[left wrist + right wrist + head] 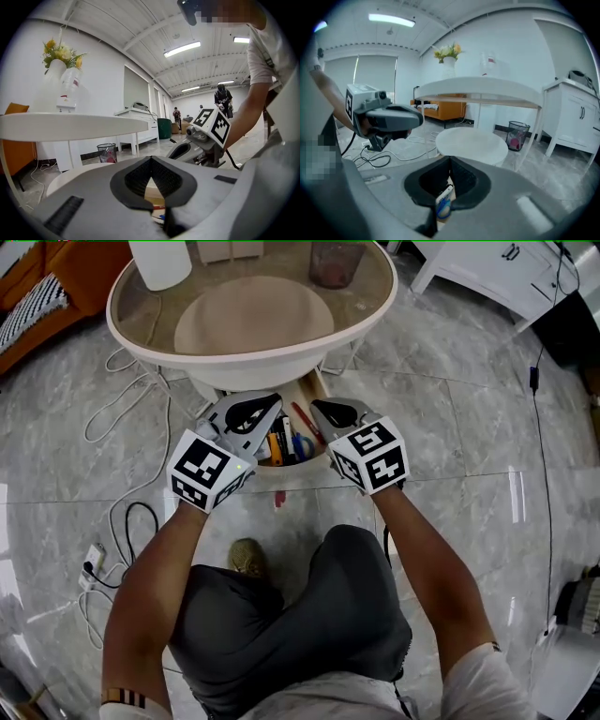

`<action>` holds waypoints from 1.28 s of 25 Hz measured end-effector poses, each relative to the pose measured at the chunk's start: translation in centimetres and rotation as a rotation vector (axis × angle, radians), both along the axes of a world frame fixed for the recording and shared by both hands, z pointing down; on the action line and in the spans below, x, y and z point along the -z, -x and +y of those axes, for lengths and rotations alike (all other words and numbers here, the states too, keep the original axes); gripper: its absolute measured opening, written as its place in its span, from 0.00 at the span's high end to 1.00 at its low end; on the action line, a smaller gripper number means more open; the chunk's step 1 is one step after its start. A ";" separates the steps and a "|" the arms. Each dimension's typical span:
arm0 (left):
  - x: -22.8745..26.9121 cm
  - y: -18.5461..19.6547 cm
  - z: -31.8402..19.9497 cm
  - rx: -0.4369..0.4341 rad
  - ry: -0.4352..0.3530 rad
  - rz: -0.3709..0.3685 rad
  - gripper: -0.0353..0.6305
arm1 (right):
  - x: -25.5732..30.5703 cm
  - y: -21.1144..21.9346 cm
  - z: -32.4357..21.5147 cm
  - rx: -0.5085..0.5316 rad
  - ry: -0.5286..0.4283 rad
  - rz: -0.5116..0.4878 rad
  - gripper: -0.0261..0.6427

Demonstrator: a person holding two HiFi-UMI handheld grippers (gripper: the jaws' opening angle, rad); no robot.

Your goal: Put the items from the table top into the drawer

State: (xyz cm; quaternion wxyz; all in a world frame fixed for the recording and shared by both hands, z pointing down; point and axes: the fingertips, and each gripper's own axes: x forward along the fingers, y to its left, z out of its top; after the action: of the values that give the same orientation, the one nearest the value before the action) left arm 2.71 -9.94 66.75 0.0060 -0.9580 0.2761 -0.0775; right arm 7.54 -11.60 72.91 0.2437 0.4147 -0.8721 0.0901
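Observation:
Both grippers hover side by side over the open wooden drawer (292, 469) under the round white table (192, 354). My left gripper (274, 402) is shut, its tips meeting with nothing between them (151, 159). My right gripper (318, 407) is also shut and empty (450, 160). Several pens (277, 445), a red pen (305, 420) and blue-handled scissors (303, 447) lie in the drawer. Through the right jaws' window I see a white item and the blue scissors (443, 202) below. Each gripper shows in the other's view: the right gripper (172, 151), the left gripper (418, 119).
A white vase (161, 261) stands on the glass top; flowers (61, 54) rise from it. A mesh waste bin (516, 135) stands beyond the table. White cabinet (487, 273) at far right, orange sofa (56, 277) at far left, cables (131, 514) on the floor to the left.

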 end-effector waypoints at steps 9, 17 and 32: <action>3.9 1.5 1.8 0.012 -0.022 0.056 0.95 | 6.9 1.6 2.3 0.069 -0.075 -0.131 0.96; 9.9 2.6 3.0 0.036 -0.039 0.149 0.95 | 14.6 3.9 3.9 0.154 -0.169 -0.203 0.96; 17.6 2.0 2.8 0.112 -0.054 0.275 0.95 | 22.2 4.6 4.1 0.164 -0.287 -0.327 0.96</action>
State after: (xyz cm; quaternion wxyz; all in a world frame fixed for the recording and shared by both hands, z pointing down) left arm 0.73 -7.16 49.12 -0.0106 -0.9421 0.3295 0.0615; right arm 2.89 -7.51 50.72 0.0439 0.3526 -0.9347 0.0109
